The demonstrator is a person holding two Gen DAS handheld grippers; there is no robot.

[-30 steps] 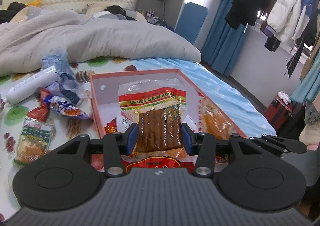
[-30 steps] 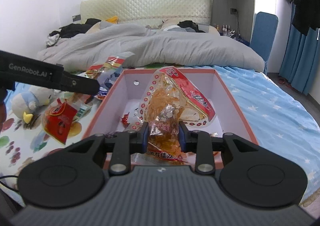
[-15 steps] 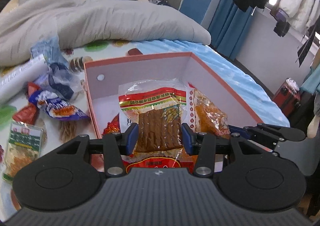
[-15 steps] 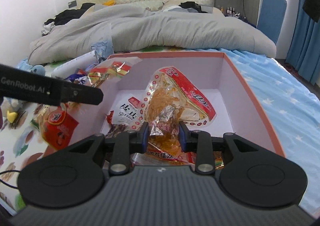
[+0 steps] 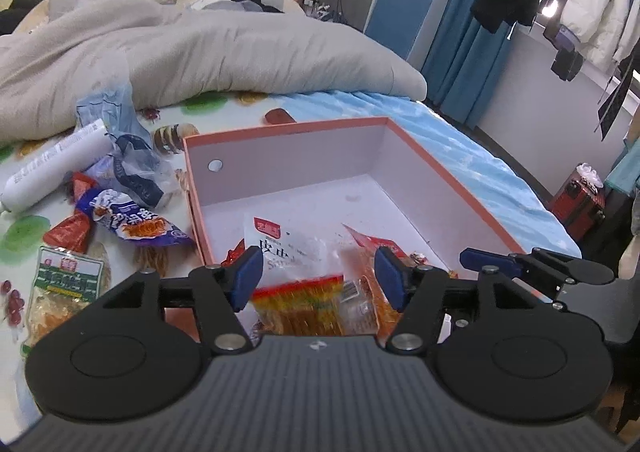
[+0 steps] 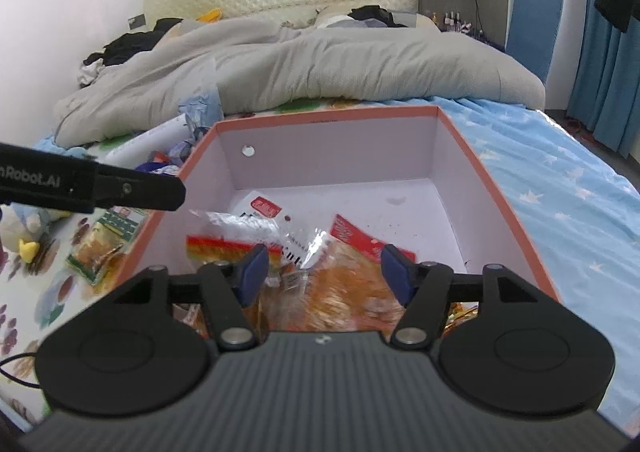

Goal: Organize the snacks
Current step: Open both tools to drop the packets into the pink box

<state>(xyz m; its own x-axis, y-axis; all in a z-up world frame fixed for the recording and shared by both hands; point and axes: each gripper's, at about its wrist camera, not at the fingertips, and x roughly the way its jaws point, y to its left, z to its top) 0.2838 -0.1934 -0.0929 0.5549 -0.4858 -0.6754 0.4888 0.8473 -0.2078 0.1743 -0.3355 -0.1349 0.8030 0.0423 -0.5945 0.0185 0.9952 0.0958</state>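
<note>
Your left gripper (image 5: 318,278) hangs over the near end of the open cardboard box with the salmon-pink rim and pale lilac inside (image 5: 448,188), and its blue pads are spreading with nothing pressed between them: the clear packet of brown strips with the red and yellow band (image 5: 304,302) lies loose below the gap, on top of the white sachet with the red label (image 5: 288,242). Let the jaws finish widening before you lift, and come straight up so a pad does not catch the film and drag the packet out. Your right gripper (image 6: 322,272) is in the same position further right, jaws opening, and the crinkled clear bag of orange snacks with the red header (image 6: 352,276) sits beneath it inside the box, free of the pads as far as the blur lets me judge. The far half of the box floor is bare, so later packets probably belong there. To the left of the box, loose on the patterned bed sheet (image 5: 24,228), wait the green-labelled packet (image 5: 66,280), the purple and white bag (image 5: 132,220), the small red sachet (image 5: 72,230) and the white tube (image 5: 56,164). The two grippers stand close side by side, so raise them apart and mind the near box wall
</note>
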